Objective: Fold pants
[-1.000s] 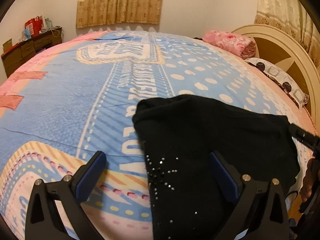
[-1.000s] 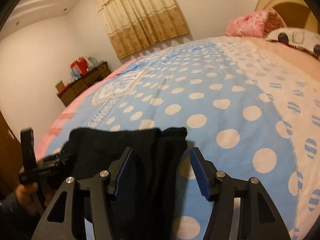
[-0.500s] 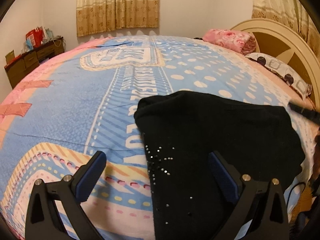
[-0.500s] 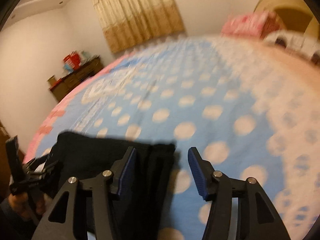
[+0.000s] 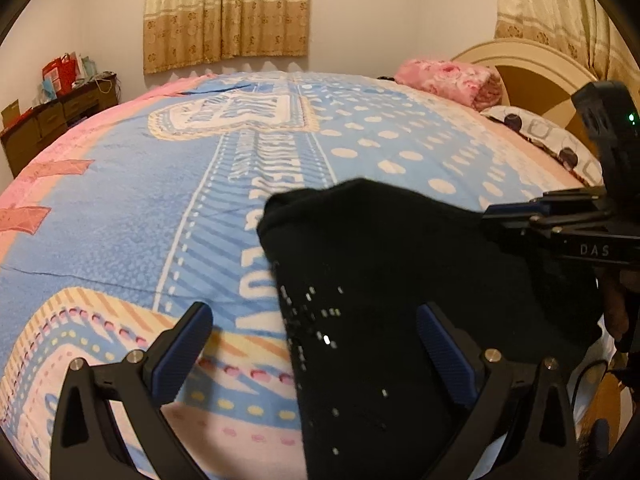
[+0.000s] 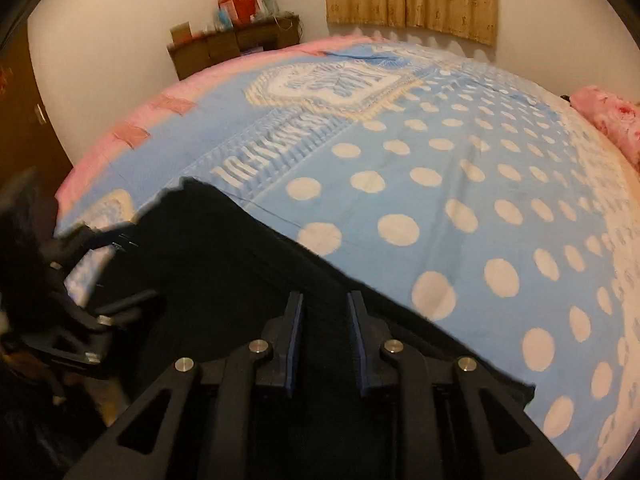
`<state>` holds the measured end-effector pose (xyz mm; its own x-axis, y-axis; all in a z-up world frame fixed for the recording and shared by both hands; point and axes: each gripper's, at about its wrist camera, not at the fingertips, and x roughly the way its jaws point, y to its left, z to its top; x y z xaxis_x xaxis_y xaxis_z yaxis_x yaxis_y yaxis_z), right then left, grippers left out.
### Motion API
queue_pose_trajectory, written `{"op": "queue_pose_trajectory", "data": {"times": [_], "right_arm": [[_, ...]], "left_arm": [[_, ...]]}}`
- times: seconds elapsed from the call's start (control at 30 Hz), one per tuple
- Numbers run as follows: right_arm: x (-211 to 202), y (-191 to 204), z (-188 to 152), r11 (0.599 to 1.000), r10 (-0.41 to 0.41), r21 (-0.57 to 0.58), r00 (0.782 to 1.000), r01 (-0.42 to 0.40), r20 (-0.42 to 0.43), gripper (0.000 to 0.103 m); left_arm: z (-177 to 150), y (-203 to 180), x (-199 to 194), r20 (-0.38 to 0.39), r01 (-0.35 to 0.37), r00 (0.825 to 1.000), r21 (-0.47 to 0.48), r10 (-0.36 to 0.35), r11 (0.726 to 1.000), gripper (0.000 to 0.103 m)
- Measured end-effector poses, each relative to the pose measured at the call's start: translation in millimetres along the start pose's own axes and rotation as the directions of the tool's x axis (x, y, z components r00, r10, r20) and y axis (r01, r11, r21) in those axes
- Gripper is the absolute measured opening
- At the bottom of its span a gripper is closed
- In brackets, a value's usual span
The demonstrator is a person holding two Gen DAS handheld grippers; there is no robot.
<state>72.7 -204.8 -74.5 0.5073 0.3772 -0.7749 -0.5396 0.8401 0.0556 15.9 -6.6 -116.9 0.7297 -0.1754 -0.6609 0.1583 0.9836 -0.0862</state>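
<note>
A dresser (image 5: 60,116) piled with bags stands against the far wall at left, beside a bed (image 5: 120,208) covered in a blue, pink and white printed spread. The left gripper (image 5: 316,356) hangs low over the near edge of the bed, its fingers spread wide, one over the bare spread, the other over the black pants (image 5: 400,280), with nothing gripped between them. The pants, dotted with small shiny studs, lie in a dark heap on the near right part of the bed, their lower end draping off the edge. Curtains (image 5: 226,12) hang on the wall behind. Farther right, a pink blanket (image 5: 452,82) and a spotted pillow (image 5: 552,140) rest by the rounded headboard (image 5: 532,68). At far right the right gripper (image 6: 324,314) reaches in over the pants' edge; its jaws have just been closing and now stand narrow, with black cloth between the blue pads (image 6: 297,340). Whether the pads actually press the cloth cannot be told.
</note>
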Motion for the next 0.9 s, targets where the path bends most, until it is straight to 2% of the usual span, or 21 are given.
{"op": "queue_pose_trajectory", "data": {"times": [0.07,0.13,0.2,0.3,0.37,0.43,0.57,0.7,0.8,0.9], "right_arm": [[-1,-3,6,1.000,0.007,0.019,1.000,-0.006,-0.021,0.023],[-12,-2,16,0.999,0.022,0.037,1.000,-0.022,-0.001,0.023],[-21,2,30,0.994,0.089,0.066,0.995,-0.092,0.044,0.023],[-13,33,54,0.989,0.150,-0.020,0.988,-0.149,0.041,0.023],[9,57,69,0.976,0.199,-0.090,0.980,-0.201,-0.024,0.023],[35,68,77,0.964,0.237,-0.095,0.966,-0.247,-0.101,0.023],[60,73,80,0.971,0.201,-0.099,0.969,-0.216,-0.140,0.023],[52,62,80,0.975,0.212,-0.052,0.972,-0.218,-0.100,0.026],[22,47,70,0.983,0.181,-0.029,0.983,-0.182,-0.027,0.027],[-19,11,40,0.983,0.167,0.070,0.984,-0.171,0.053,0.033]], "left_arm": [[2,2,-1,-0.003,0.002,1.000,-0.006,-0.002,1.000,0.103],[0,1,-2,0.001,-0.001,1.000,-0.005,0.001,1.000,0.103],[-2,1,0,-0.003,0.003,1.000,-0.011,-0.003,1.000,0.103],[-3,2,0,-0.006,0.012,1.000,-0.031,-0.012,0.999,0.103],[-4,3,0,-0.004,0.017,1.000,-0.032,-0.017,0.999,0.103],[-5,4,1,-0.003,0.018,1.000,-0.037,-0.019,0.999,0.103],[-7,5,1,0.001,0.021,1.000,-0.041,-0.021,0.999,0.103],[-7,5,0,0.003,0.023,1.000,-0.038,-0.023,0.999,0.103],[-6,6,0,0.000,0.026,1.000,-0.041,-0.026,0.999,0.103],[-4,5,1,-0.011,0.029,1.000,-0.046,-0.030,0.999,0.103]]}}
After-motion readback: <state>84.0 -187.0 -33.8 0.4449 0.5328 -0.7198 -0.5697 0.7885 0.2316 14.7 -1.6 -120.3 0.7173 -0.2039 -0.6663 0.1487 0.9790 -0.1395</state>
